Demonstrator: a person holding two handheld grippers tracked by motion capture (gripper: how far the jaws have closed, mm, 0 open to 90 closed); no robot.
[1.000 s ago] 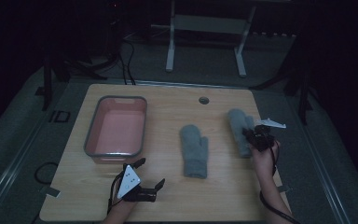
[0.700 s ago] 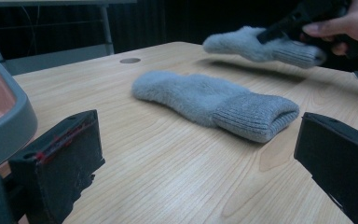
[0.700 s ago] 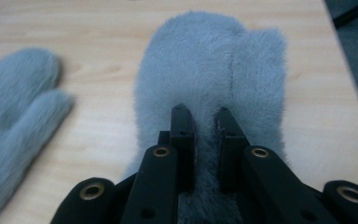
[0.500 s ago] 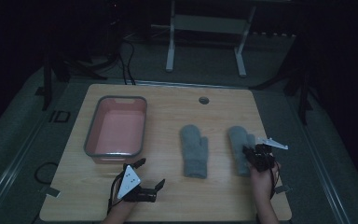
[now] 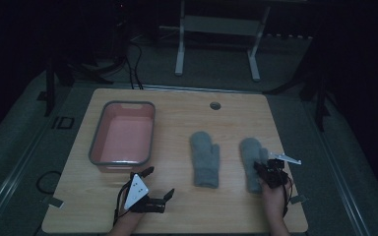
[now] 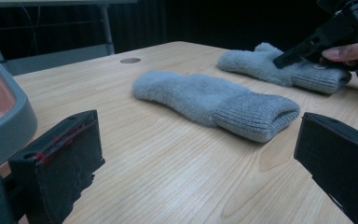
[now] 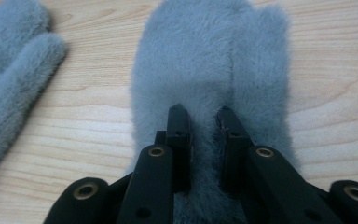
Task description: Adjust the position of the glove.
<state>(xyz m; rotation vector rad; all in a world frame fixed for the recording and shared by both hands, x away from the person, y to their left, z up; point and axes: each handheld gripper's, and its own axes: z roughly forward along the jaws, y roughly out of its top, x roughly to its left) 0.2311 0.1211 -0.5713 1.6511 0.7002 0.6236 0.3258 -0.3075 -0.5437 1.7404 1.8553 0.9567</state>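
Nearest the person, at the table's point(image 5: 226, 216) front edge: the left gripper point(image 5: 158, 186), held low over the wood by the left hand point(image 5: 128, 223), jaws spread wide with nothing between them (in the left gripper view, only bare tabletop in the gap), grey three-cornered plate on top catching the light. To the right, a little farther in: the right hand point(image 5: 273, 204) with the right gripper point(image 5: 263, 168), jaws drawn close and pinching a ridge of pile on the right mitten point(image 5: 252, 164), roughly at its middle, nearer the cuff; in the right gripper view, both black jaws sunk into the grey fleece point(image 7: 214, 70), a narrow tuft squeezed between them, mitten flat on the wood. Beside it, just apart and about parallel: the left mitten point(image 5: 205, 158), flat, ribbed cuff toward the person, rounded tip away, thumb on its right side; in the left gripper view, that cuff point(image 6: 256, 112) nearest, open end facing the camera, with the gripped mitten point(image 6: 279, 70) behind it. Left of the mittens, well apart and just beyond the left gripper: a grey-rimmed tray point(image 5: 150, 128) with a pink inside, holding nothing visible. Farther back, near the table's far edge: a small round hole point(image 5: 215, 105) in the wood. Beyond the table, on the dark floor: a pale metal frame point(image 5: 219, 34) and loose cables point(image 5: 133, 59), dim and hard to make out.
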